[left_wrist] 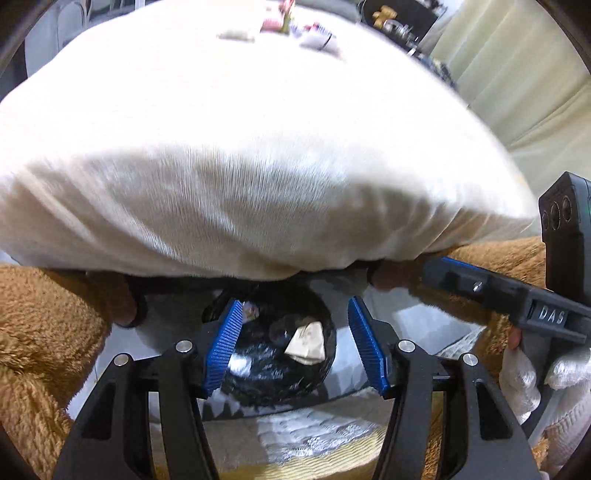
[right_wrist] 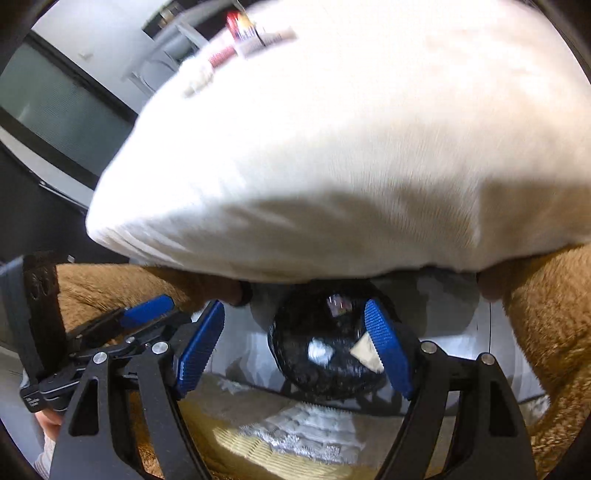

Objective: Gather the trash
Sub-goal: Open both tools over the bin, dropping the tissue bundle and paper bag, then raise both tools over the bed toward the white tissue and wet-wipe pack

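Observation:
A bin lined with a black bag (left_wrist: 273, 373) sits low under the edge of a white-clothed table (left_wrist: 240, 147). Inside lie a tan crumpled paper (left_wrist: 306, 341), a white scrap (left_wrist: 240, 365) and a colourful wrapper (left_wrist: 250, 312). My left gripper (left_wrist: 295, 350) is open and empty, just above the bin mouth. My right gripper (right_wrist: 295, 350) is open and empty over the same bin (right_wrist: 325, 362), where the tan paper (right_wrist: 365, 352) and white scrap (right_wrist: 319, 352) show. Several pieces of trash (left_wrist: 295, 27) lie at the table's far side, blurred; they also show in the right wrist view (right_wrist: 247, 35).
Brown plush fabric (left_wrist: 44, 332) flanks the bin on both sides. A woven mat (left_wrist: 314, 435) lies on the floor below. The right gripper's body (left_wrist: 524, 295) shows at the right of the left view; the left gripper's (right_wrist: 122, 332) at the left of the right view. A shelf (left_wrist: 402, 22) stands far back.

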`<state>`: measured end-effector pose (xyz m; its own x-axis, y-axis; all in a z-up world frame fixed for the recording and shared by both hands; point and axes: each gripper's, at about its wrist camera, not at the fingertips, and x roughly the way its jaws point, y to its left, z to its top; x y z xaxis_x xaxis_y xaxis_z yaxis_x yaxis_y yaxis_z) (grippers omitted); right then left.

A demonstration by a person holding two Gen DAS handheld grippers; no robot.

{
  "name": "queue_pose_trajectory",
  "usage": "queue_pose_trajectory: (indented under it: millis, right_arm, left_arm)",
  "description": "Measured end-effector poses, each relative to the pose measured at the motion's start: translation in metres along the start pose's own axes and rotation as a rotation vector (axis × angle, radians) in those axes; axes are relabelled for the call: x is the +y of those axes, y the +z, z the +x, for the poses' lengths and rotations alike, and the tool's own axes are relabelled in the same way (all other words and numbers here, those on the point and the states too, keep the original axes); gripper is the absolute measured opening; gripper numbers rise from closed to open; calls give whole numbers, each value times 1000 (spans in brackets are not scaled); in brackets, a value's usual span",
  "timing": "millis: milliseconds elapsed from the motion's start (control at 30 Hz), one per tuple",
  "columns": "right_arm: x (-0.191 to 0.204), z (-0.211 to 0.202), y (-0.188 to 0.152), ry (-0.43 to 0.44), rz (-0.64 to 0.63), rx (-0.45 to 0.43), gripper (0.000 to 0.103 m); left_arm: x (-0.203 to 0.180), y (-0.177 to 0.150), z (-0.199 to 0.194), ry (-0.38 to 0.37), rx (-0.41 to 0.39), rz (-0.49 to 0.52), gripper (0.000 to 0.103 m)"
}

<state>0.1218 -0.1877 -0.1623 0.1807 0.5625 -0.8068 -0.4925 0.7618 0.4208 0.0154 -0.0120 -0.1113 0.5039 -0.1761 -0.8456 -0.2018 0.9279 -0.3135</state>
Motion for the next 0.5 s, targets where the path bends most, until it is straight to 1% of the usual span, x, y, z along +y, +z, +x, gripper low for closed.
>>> queue_pose_trajectory:
  millis: [133,300,333,367,433,500]
  right_arm:
    - [3,-23,6,20,-30,-85,78]
    - [11,-43,24,19,-93,-158,78]
    - [14,-47,29,17,-111,-172,78]
    - [16,-50,33,16,-130,-184,78]
    - [23,-54,43,9,-170,-210,78]
    - [29,-57,58,2,-199,-231,83]
  left_arm:
    - [-1,4,-17,-32,-67,7,58]
    - [0,18,-31,-39,-118,21,59]
    - [1,22,-35,-38,-128,26,65]
    - [2,26,-39,-38,-140,29,69]
    - [3,35,-48,-29,-165,30,70]
    - [5,45,-55,-17,-199,33,70]
